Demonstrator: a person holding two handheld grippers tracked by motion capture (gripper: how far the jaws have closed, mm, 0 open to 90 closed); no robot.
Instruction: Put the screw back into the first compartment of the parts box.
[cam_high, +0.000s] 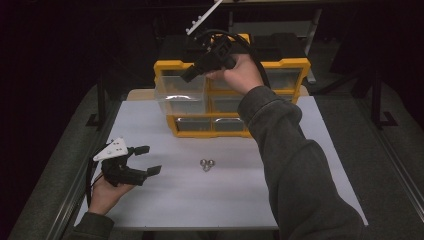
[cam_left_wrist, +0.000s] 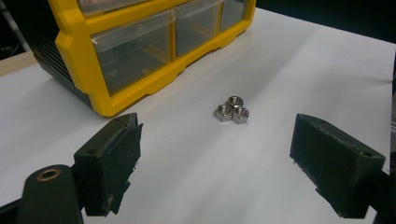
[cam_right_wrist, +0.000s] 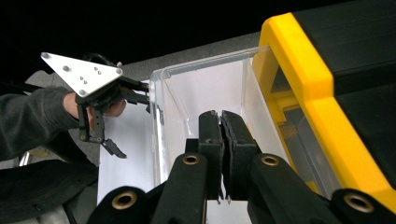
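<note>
Right tool (cam_right_wrist: 222, 122) closed, empty, above the pulled-out drawer (cam_high: 179, 92); left tool (cam_high: 145, 160) wide apart on the worktop (cam_high: 310, 150) near three nuts (cam_left_wrist: 232, 109)

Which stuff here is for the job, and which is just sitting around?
For the job:
- pulled-out clear drawer
- yellow drawer cabinet
- three metal nuts
- right gripper, fingers shut, at the drawer
- left gripper, fingers open, near the nuts

Just sitting around:
- white table
- the other, closed drawers
</note>
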